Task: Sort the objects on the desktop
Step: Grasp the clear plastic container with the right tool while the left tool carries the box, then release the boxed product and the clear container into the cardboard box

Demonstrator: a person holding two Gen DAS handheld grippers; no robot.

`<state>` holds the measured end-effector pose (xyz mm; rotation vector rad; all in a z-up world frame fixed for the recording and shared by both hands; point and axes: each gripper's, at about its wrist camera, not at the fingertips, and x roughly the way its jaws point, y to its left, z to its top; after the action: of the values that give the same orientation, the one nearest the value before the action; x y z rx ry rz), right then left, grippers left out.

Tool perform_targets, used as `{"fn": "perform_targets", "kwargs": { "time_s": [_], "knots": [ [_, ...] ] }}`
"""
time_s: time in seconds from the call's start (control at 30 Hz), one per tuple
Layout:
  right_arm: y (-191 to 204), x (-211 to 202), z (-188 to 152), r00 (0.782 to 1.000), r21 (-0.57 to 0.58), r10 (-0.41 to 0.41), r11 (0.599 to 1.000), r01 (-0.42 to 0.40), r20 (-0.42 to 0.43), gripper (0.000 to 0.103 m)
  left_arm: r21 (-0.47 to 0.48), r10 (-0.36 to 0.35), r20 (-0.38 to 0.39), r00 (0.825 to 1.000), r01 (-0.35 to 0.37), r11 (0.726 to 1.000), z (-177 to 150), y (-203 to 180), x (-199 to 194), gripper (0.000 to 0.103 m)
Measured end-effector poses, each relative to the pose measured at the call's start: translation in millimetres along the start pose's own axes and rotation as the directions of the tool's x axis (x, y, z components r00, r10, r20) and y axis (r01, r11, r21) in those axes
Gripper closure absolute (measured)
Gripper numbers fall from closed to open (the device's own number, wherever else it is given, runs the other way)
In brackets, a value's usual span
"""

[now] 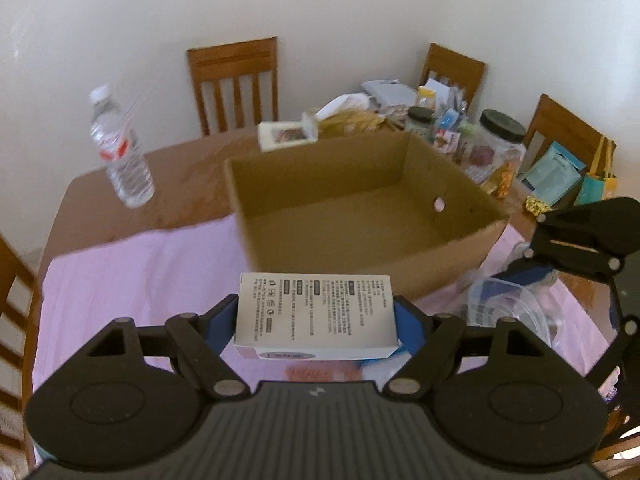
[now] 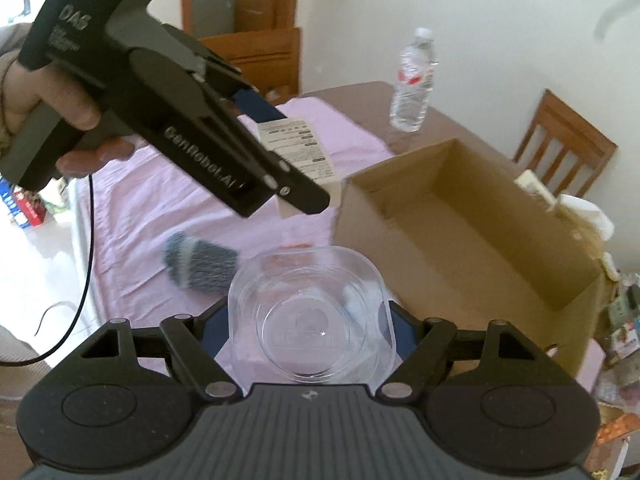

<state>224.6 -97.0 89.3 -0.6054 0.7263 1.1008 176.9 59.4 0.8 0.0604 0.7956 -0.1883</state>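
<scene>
White printed carton (image 1: pixel 316 314) clamped between left gripper (image 1: pixel 316 320) blue pads, held over pink cloth (image 1: pixel 132 276) just short of open cardboard box (image 1: pixel 360 204). Clear plastic container (image 2: pixel 310 326) pinched in right gripper (image 2: pixel 310 334), beside same box (image 2: pixel 472 232), near grey knit bundle (image 2: pixel 200 266).

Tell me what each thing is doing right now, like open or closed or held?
Left tongs: shut on the white box.
White box: held up, just short of the cardboard box.
Right tongs: shut on the clear tub.
Clear tub: held, no lid, empty.
Cardboard box: open, empty.
Water bottle: upright, cap on.
Glass jar: lid on.
</scene>
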Motion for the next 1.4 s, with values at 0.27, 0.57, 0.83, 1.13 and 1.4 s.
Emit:
{"fn": "perform_targets", "kwargs": {
  "time_s": [0.27, 0.57, 0.83, 1.13, 1.4],
  "knots": [
    [-60, -1, 11, 0.997, 0.049, -0.08, 0.996, 0.078, 0.025, 0.021, 0.04, -0.007, 0.019, 1.0, 0.006, 0.999, 43, -17, 35, 0.023],
    [-127, 20, 27, 0.99, 0.106, -0.138, 0.985, 0.136, 0.015, 0.021, 0.028, 0.004, -0.023, 1.0, -0.004, 1.0, 71, -17, 78, 0.023],
    [-170, 56, 25, 0.99, 0.19, -0.123, 0.973, 0.134, -0.072, 0.021, -0.021, -0.006, -0.105, 0.994, 0.003, 1.0, 69, -10, 110, 0.023],
    [-168, 80, 14, 0.989, 0.232, -0.072, 0.967, 0.102, -0.132, 0.017, -0.038, 0.009, -0.121, 0.993, -0.013, 0.999, 62, -5, 116, 0.013],
    [-158, 53, 19, 0.99, 0.227, -0.123, 0.964, 0.137, -0.076, 0.006, -0.008, 0.041, -0.085, 0.996, -0.042, 0.999, 66, -2, 89, 0.011]
  ]
}}
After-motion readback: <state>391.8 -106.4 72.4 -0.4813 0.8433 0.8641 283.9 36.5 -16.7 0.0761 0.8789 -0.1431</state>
